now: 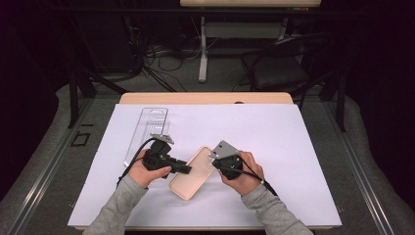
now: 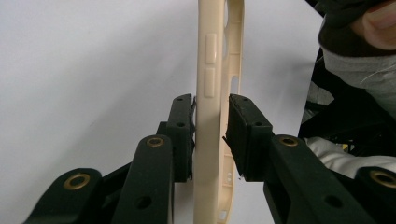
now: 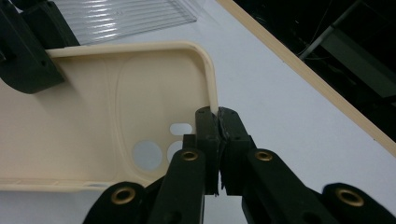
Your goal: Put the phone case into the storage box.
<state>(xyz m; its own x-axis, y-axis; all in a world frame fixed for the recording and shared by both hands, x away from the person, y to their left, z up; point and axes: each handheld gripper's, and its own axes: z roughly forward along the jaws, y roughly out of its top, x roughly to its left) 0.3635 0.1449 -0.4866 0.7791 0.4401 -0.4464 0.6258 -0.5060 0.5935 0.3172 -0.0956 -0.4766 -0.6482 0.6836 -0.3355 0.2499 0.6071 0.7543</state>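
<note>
A cream phone case point(image 1: 190, 177) lies at a slant on the white sheet, held from both sides. My left gripper point(image 1: 188, 170) comes in from the left; in the left gripper view its jaws point(image 2: 211, 121) straddle the case's long side wall point(image 2: 214, 60) below the two button bumps, both pads against it. My right gripper point(image 1: 213, 165) is shut on the case's rim at the corner near the camera cut-outs, its pads point(image 3: 218, 116) pinching the thin wall. The case's hollow inside point(image 3: 93, 107) faces up, and a jaw of the left gripper point(image 3: 28, 60) sits at its far edge.
A clear ribbed plastic package point(image 1: 147, 131) lies on the white sheet point(image 1: 284, 142) behind the left hand, also seen in the right gripper view point(image 3: 126, 16). The wooden table edge point(image 1: 205, 98) runs along the back. A chair and desk legs stand beyond it.
</note>
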